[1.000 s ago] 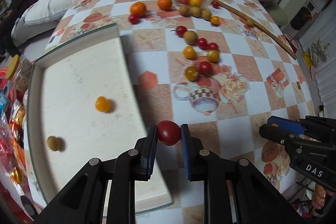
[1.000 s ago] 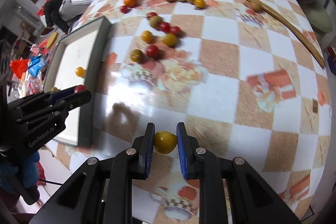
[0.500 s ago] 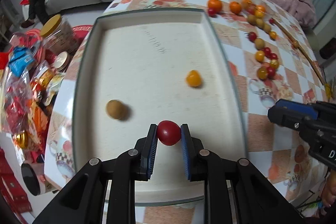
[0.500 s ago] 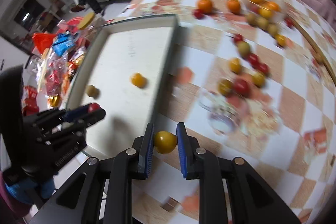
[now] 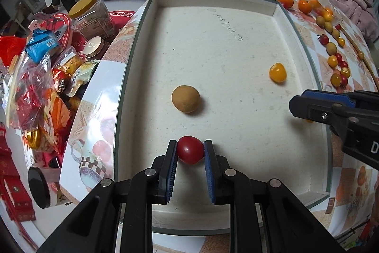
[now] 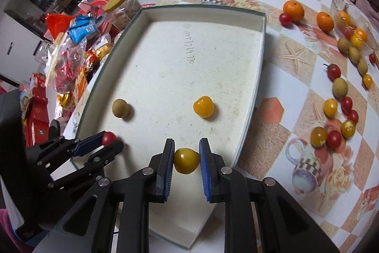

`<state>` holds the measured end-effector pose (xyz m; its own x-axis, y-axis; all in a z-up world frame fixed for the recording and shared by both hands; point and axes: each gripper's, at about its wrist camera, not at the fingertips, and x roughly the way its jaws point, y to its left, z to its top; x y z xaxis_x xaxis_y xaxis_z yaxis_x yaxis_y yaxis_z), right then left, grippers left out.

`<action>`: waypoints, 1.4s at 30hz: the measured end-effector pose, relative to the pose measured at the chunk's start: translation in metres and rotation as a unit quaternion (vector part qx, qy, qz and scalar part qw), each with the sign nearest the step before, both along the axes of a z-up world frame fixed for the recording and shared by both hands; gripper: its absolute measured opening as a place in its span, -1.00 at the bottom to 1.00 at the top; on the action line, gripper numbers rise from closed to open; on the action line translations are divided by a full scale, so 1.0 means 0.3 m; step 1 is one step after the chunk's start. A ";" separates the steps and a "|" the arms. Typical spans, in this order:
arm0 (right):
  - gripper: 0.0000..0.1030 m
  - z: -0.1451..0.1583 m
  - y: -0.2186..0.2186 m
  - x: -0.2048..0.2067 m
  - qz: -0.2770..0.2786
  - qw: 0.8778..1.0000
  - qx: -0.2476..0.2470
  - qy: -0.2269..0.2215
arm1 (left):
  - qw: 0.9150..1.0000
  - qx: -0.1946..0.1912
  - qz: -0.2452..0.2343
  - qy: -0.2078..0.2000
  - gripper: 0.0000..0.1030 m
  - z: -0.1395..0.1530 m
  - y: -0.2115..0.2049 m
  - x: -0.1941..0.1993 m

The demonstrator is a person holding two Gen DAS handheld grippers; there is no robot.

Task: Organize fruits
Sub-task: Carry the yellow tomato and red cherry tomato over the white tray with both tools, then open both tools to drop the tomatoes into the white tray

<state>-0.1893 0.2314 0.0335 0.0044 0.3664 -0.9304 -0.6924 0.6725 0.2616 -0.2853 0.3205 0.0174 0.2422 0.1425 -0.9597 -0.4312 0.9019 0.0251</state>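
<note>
My left gripper [image 5: 190,150] is shut on a red cherry tomato [image 5: 190,153] and holds it over the near part of the white tray [image 5: 213,39]. My right gripper [image 6: 186,154] is shut on a yellow cherry tomato [image 6: 186,160] over the tray's [image 6: 213,58] near right part. A brown longan [image 5: 185,98] and an orange-yellow tomato [image 5: 277,72] lie in the tray. The left gripper also shows in the right wrist view [image 6: 107,140], and the right gripper in the left wrist view [image 5: 305,102].
Several loose red and yellow tomatoes [image 6: 331,132], longans [image 6: 340,87] and two oranges [image 6: 293,10] lie on the checkered table right of the tray. A glass bowl [image 6: 350,16] holds fruit at the far right. Snack bags and jars [image 5: 42,68] crowd the floor left of the table.
Both grippers have moved left and forward over the tray, each still holding its tomato. The fruits in the tray have not moved.
</note>
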 end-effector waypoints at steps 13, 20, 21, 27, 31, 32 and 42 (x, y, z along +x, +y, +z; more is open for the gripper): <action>-0.52 -0.062 0.049 -0.009 0.017 0.999 -0.030 -0.005 | 0.999 0.030 -0.020 0.008 -0.52 0.001 -0.031 0.004; 0.35 -0.038 0.048 0.004 0.010 1.000 -0.001 0.004 | 0.999 0.051 -0.020 -0.002 0.32 0.023 -0.030 -0.006; 0.37 -0.028 0.045 0.009 0.008 1.000 0.006 0.006 | 0.998 0.053 -0.022 0.003 0.32 0.021 -0.030 -0.004; 0.54 0.060 0.004 0.036 -0.020 0.999 0.046 -0.006 | 0.998 0.050 -0.034 0.007 0.32 0.038 -0.044 0.015; 0.55 0.099 -0.082 0.074 -0.058 0.997 0.049 -0.016 | 0.997 0.052 -0.058 -0.003 0.32 0.066 -0.089 0.057; 0.55 0.104 -0.109 0.086 -0.068 0.996 0.048 -0.016 | 0.996 0.052 -0.066 -0.006 0.32 0.073 -0.106 0.073; 0.55 0.077 -0.436 0.163 -0.171 0.985 0.011 -0.015 | 0.988 0.043 -0.143 -0.041 0.32 0.142 -0.306 0.229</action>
